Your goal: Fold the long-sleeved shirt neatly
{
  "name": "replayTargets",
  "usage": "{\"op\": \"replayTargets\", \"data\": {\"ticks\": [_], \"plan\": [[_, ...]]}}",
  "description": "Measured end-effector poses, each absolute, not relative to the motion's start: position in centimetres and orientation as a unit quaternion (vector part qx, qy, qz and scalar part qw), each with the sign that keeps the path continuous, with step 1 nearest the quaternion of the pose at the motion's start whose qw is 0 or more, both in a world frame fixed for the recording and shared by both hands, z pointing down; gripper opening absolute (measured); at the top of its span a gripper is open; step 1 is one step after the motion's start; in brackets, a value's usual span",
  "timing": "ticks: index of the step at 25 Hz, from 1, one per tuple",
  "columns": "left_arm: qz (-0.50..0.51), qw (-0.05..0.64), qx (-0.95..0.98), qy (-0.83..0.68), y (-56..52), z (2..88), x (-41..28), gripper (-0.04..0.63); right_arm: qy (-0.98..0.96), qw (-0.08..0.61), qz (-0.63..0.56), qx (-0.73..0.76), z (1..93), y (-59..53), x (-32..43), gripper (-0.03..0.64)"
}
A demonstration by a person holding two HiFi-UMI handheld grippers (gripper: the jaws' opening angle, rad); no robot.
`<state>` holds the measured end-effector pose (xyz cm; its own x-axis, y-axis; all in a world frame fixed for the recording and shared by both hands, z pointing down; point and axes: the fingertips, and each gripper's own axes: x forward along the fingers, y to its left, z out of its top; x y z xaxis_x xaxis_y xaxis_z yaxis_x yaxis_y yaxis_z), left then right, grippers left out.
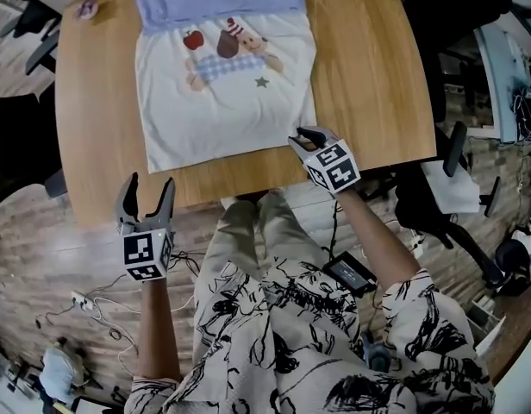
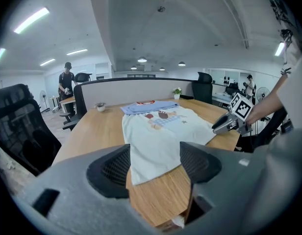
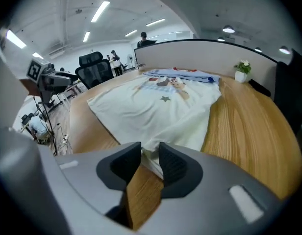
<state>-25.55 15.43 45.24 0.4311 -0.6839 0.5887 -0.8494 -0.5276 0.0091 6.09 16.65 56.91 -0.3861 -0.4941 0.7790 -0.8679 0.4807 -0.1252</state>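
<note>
A white shirt (image 1: 222, 102) with a cartoon print lies flat on the wooden table (image 1: 360, 76), its blue sleeves folded across the top. My right gripper (image 1: 304, 136) sits at the shirt's near right corner. In the right gripper view the hem (image 3: 152, 148) lies between the narrowly parted jaws of that gripper (image 3: 150, 158), and the pads do not press it. My left gripper (image 1: 150, 188) hangs open just off the table's near edge, below the shirt's near left corner. In the left gripper view that corner (image 2: 141, 173) shows between its jaws (image 2: 153, 163), beyond the tips.
A small round object (image 1: 86, 9) lies at the table's far left corner. Office chairs (image 1: 446, 188) stand to the right, and cables (image 1: 84, 304) run over the floor at the left. A potted plant (image 3: 243, 67) stands at the table's far end by a partition.
</note>
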Motion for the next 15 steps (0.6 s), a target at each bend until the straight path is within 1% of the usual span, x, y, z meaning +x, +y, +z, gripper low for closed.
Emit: {"op": "replayTargets", "data": {"ticks": [1, 2, 3, 6, 8, 9, 13, 15], "plan": [[0.273, 0.155, 0.831, -0.459, 15.5, 45.6, -25.4, 0.324, -0.785, 0.342, 0.271, 0.440, 56.9, 16.6, 6.2, 0.113], [0.280, 0.155, 0.830, -0.456, 15.5, 46.1, -25.4, 0.325, -0.783, 0.339, 0.269, 0.446, 56.9, 16.5, 6.3, 0.067], [0.287, 0.157, 0.829, -0.454, 15.6, 46.8, -25.3, 0.324, -0.783, 0.337, 0.267, 0.450, 56.8, 16.5, 6.5, 0.044], [0.309, 0.186, 0.820, -0.445, 15.7, 49.7, -25.7, 0.300, -0.783, 0.330, 0.260, 0.459, 56.2, 16.5, 7.6, 0.034], [0.310, 0.224, 0.808, -0.448, 15.6, 51.7, -26.7, 0.239, -0.783, 0.313, 0.261, 0.470, 54.9, 16.4, 8.2, 0.034], [0.313, 0.238, 0.800, -0.453, 15.4, 52.6, -27.3, 0.230, -0.782, 0.300, 0.265, 0.478, 54.2, 16.4, 8.6, 0.034], [0.343, 0.263, 0.771, -0.468, 13.8, 55.3, -29.2, 0.241, -0.774, 0.262, 0.273, 0.508, 51.4, 16.7, 11.4, 0.034], [0.346, 0.280, 0.765, -0.466, 13.0, 56.1, -29.3, 0.230, -0.766, 0.250, 0.276, 0.523, 50.6, 16.9, 13.2, 0.032]]}}
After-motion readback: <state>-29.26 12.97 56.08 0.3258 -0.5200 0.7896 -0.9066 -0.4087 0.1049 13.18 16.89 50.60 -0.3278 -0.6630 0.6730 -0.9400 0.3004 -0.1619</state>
